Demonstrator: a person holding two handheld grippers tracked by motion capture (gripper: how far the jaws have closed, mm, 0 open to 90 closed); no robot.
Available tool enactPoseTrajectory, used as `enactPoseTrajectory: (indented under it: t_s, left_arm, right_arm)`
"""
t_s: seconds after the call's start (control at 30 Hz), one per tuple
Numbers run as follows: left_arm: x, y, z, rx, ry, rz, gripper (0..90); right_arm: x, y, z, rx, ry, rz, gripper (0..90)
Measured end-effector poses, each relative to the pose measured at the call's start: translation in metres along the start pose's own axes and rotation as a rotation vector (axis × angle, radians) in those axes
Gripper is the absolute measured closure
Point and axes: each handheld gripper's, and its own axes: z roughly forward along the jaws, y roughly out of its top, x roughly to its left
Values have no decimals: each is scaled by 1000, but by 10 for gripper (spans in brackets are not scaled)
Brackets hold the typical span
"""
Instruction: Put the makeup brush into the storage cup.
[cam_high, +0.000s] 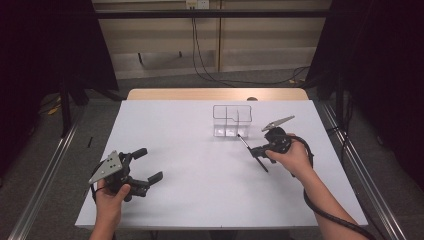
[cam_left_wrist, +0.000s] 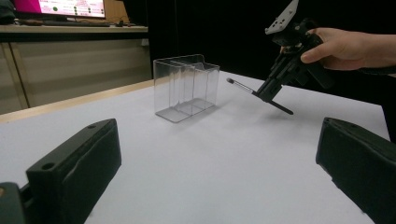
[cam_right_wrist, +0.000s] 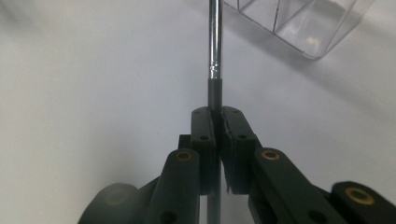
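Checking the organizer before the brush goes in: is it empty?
Empty: the clear organizer stands upright with nothing in its compartments; the brush is outside it, in the right gripper.

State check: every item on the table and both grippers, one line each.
brush: clamped mid-handle, lifted off the table, tilted, bristle end toward the organizer.
clear organizer: upright on the table, compartments empty.
right gripper: shut on the brush.
left gripper: open, nothing between the jaws, low over the table's near left part.
table: white top, bare apart from the organizer.
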Motion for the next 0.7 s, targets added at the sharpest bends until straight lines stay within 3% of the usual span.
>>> enactPoseTrajectory:
  t_s: [0.33, 0.7]
  left_arm:
    - [0, 0, 1, 1, 1, 0, 0]
    - [0, 0, 1, 1, 3, -1, 0]
  right_arm:
    - [0, -5, -8, -138, 18, 29, 848]
    - [5, -8, -12, -284, 30, 27, 847]
